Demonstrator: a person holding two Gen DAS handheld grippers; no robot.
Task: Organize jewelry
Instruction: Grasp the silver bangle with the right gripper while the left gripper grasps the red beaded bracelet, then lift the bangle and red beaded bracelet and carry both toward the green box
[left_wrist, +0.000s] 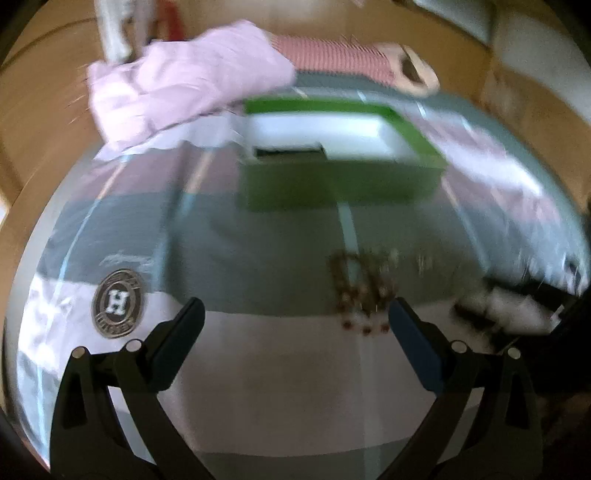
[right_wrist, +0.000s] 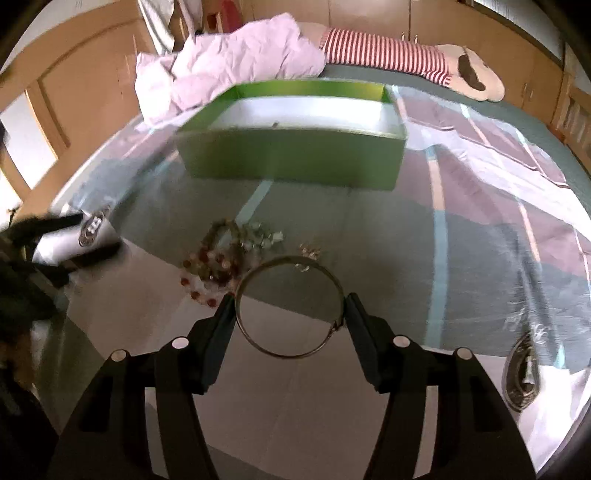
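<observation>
Held in the jaws of the right gripper (right_wrist: 290, 299): a thin metal bangle (right_wrist: 291, 356), pinched across its width by its left and right edges only, low over the bed (right_wrist: 406, 258), just near of the bead pile (right_wrist: 218, 266). Jaws of the left gripper (left_wrist: 295, 304): spread wide, holding nothing, with the bead pile (left_wrist: 360, 291) just beside the right finger. Farther off, past the beads: the green box (right_wrist: 291, 158), open-topped and white inside, presumably the place for the jewelry. Likely trouble from here: a slip or twist of the bangle out of so thin a two-point hold, given a round, hard rim against flat pads; a drop onto the soft striped cover and a roll away; a snag of the ring on the beads on the way past; a knock against the tall front wall of the green box (left_wrist: 332, 181) without enough lift. Also possible: a scattering of loose beads by a wide, hurried descent of the left jaws. Seen only from the right wrist: the bangle itself, some small clear pieces (right_wrist: 258, 236) beyond the beads, and a sharper look at the pink cloth (right_wrist: 236, 62) at the far end. Seen only from the left wrist, though blurred: a dark slot (left_wrist: 288, 151) in the white inside of the box, and the round badge print (left_wrist: 118, 302) at near left.
</observation>
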